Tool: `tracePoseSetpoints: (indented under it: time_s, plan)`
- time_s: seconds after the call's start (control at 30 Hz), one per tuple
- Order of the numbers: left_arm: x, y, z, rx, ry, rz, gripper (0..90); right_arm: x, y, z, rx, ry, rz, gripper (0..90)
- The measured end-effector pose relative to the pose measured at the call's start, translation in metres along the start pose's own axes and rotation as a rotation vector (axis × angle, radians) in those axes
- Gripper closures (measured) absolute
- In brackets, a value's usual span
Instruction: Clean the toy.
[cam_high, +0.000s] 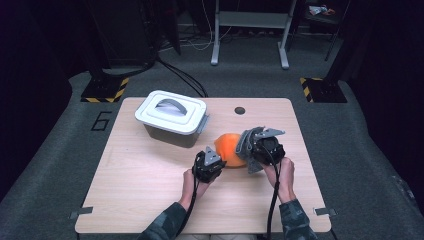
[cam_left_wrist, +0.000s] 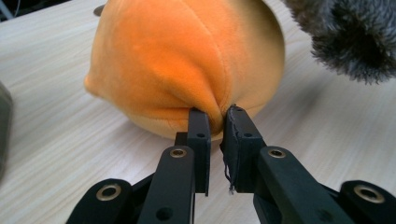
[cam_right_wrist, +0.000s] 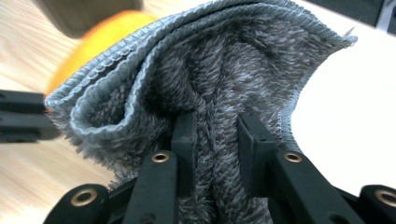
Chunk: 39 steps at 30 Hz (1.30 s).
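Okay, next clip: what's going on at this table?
A person works at a wooden table with a gripper in each hand. The left gripper is shut on a pinch of fabric at the near side of an orange plush toy that rests on the table. The right gripper is shut on a bunched grey fluffy cloth, held at the toy's right side. A white-lidded storage box stands closed behind them.
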<state>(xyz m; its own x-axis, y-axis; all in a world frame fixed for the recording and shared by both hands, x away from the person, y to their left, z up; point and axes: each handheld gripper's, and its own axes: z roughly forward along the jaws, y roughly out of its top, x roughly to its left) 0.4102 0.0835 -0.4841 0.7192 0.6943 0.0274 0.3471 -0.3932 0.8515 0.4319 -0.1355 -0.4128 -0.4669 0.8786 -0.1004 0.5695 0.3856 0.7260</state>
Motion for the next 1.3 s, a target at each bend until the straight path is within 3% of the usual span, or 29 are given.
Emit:
tracePoseSetpoints:
  time_s: [0.23, 0.47, 0.7, 1.07, 1.3]
  plan:
    - [-0.003, 0.001, -0.003, 0.003, -0.027, 0.015, 81.4, 0.020, 0.016, -0.006, 0.002, -0.010, -0.067, 70.6]
    - [-0.001, -0.003, -0.002, 0.012, -0.029, 0.002, 81.4, 0.037, 0.021, 0.015, 0.050, -0.032, -0.151, 70.7]
    - [-0.001, -0.005, -0.002, 0.007, -0.029, -0.003, 81.4, 0.028, 0.014, 0.017, 0.054, -0.037, -0.120, 70.7]
    - [0.001, -0.007, -0.001, 0.011, -0.028, -0.012, 81.4, -0.006, -0.010, 0.025, 0.085, -0.018, 0.007, 70.7]
    - [0.001, -0.008, -0.001, 0.010, -0.027, -0.016, 81.4, -0.020, -0.024, 0.035, 0.114, -0.029, 0.047, 70.7]
